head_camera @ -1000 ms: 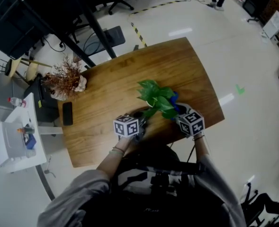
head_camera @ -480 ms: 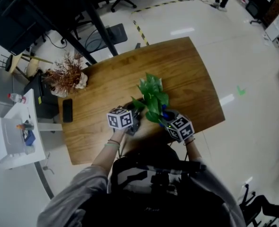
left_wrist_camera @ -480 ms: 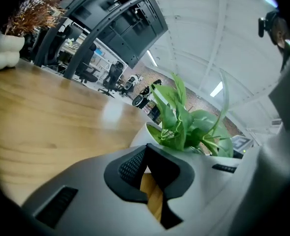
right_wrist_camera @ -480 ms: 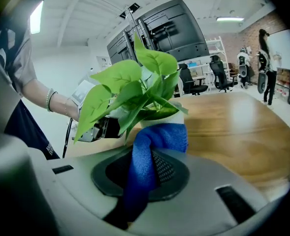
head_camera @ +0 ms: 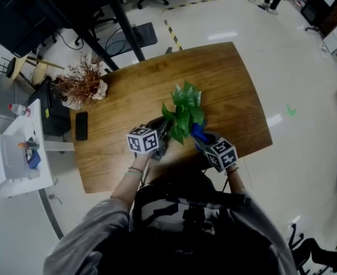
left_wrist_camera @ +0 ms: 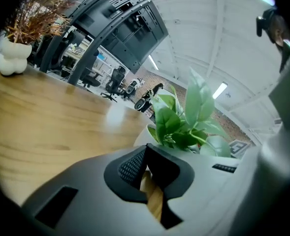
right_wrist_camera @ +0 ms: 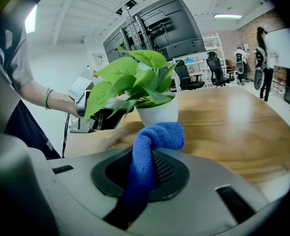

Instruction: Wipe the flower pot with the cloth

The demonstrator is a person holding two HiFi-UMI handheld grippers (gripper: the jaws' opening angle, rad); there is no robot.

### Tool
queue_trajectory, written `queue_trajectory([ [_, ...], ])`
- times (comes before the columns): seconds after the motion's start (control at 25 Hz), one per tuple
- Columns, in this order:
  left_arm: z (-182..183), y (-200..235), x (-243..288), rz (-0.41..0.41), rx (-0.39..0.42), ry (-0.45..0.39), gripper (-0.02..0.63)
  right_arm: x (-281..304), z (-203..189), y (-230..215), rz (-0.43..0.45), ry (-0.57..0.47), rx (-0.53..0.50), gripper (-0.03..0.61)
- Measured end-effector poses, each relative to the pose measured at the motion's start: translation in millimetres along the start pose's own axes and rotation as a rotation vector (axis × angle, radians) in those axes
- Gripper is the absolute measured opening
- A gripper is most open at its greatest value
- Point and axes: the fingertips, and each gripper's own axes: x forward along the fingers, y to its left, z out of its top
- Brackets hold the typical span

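Note:
A white flower pot [right_wrist_camera: 158,113] with a leafy green plant [head_camera: 183,111] stands near the front edge of the wooden table [head_camera: 231,79]. In the head view the leaves hide most of the pot. My left gripper [left_wrist_camera: 145,149] is at the pot's left side, jaws shut on its near rim [left_wrist_camera: 144,135]. It also shows in the right gripper view, the left gripper [right_wrist_camera: 93,117] reaching the pot under the leaves. My right gripper [right_wrist_camera: 147,168] is shut on a blue cloth [right_wrist_camera: 152,149]. The cloth's bunched end sits right in front of the pot's base; I cannot tell if it touches.
A dried brown plant in a white vase [head_camera: 82,89] and a black phone [head_camera: 80,133] lie at the table's left end. A white cart [head_camera: 16,160] stands off the table to the left. Desks, office chairs and a standing person [right_wrist_camera: 263,58] are far behind.
My right gripper has moved left with the blue cloth, closer to the pot. The left gripper has shifted a little left and stays at the pot.

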Motion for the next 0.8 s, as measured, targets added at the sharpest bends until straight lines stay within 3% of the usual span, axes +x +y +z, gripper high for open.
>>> queue_trajectory([
  [0.32, -42.8, -27.0, 0.1, -0.042, -0.066, 0.036, 0.005, -17.5, 39.0, -49.2, -0.073, -0.026, -0.064, 0.06],
  [0.48, -40.5, -32.6, 9.9, -0.061, -0.074, 0.031, 0.005, -9.1, 56.5, -50.6, -0.035, -0.041, -0.1, 0.06],
  [0.8, -16.3, -12.8, 10.3, -0.025, -0.111, -0.032, 0.005, 12.5, 39.3, -19.9, 0.025, 0.0, -0.11, 0.06],
])
